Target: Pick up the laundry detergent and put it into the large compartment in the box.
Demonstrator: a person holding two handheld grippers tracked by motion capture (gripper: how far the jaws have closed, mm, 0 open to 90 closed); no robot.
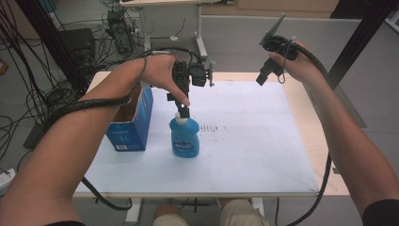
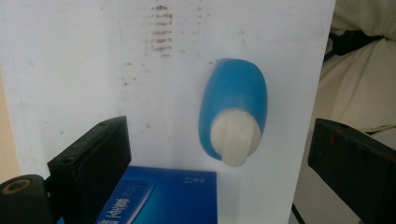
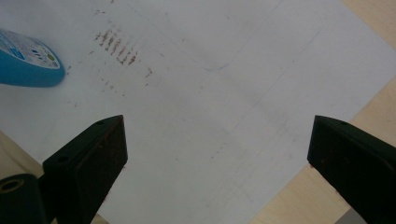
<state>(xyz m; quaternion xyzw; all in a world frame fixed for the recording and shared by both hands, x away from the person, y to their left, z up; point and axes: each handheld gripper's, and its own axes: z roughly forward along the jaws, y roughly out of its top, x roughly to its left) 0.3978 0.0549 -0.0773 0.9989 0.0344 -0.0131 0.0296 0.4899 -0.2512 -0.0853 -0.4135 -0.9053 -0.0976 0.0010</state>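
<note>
A white tabletop [image 1: 263, 141] carries a blue bottle [image 1: 184, 137]; directly above its cap the left gripper [image 1: 183, 110] is held spread for grasping, while the right gripper [image 1: 263, 75], also spread, is kept well away.

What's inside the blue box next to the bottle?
The blue box is open at the top; the high view shows bare brown inner wall. Its floor is hidden by the front wall and the person's left forearm, so any contents can't be seen. The blue bottle stands outside.
</note>
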